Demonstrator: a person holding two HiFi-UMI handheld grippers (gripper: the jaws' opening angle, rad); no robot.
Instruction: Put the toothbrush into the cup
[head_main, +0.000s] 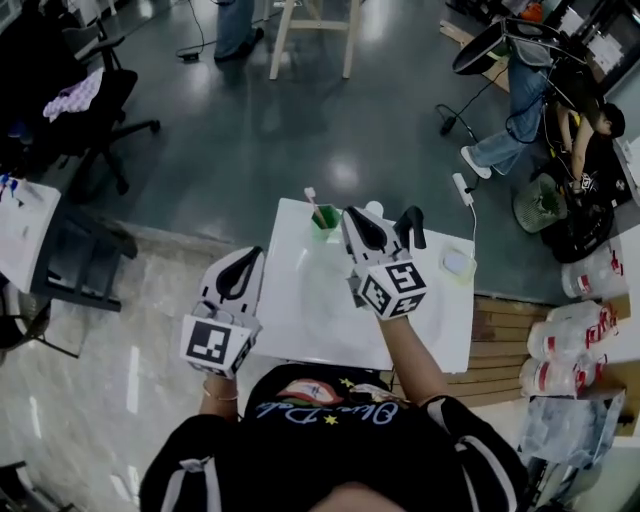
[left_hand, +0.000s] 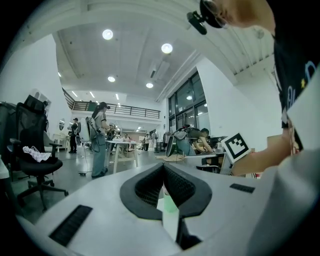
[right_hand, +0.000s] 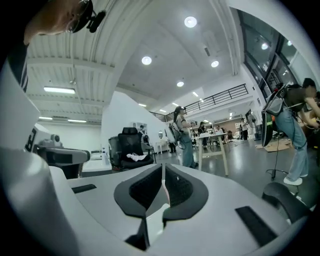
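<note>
The table top (head_main: 300, 320) looks smooth and white, the cup (head_main: 323, 222) translucent green plastic, the floor (head_main: 280, 120) across the upper frame glossy and dark, the slats (head_main: 505, 330) at right bare wood, the left gripper (left_hand: 164, 166) matt white plastic with ribbed black pads (left_hand: 149, 187).

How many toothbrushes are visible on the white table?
1. The toothbrush stands in the green cup at the far edge of the white table, just left of the right gripper. Another could be hidden behind that gripper.
</note>
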